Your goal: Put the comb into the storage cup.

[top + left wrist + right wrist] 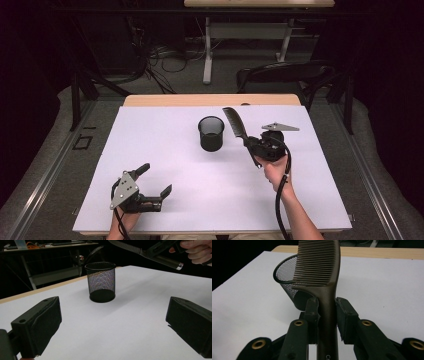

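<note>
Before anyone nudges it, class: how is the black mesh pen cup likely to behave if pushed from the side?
The mesh pen cup looks see-through wire and empty, so it is probably light and would slide easily on the smooth white table cover. It stands taller than its base is wide, so a push near the rim may tip it. Once on its side, its round wall would likely roll.

Wooden table (pixel 210 100), light tan, bare only as a strip along the far edge. Covered over nearly the whole top by a white sheet (pixel 165 175), flat and smooth, reaching to the near edge and both sides. Standing upright on the sheet, right of centre toward the far half: a black mesh cup (pixel 211 133), round, open at the top, solid dark base flat on the white, faint shadow beside it. Seen in the left gripper view too, cup alone on the sheet, wooden strip behind.
</note>
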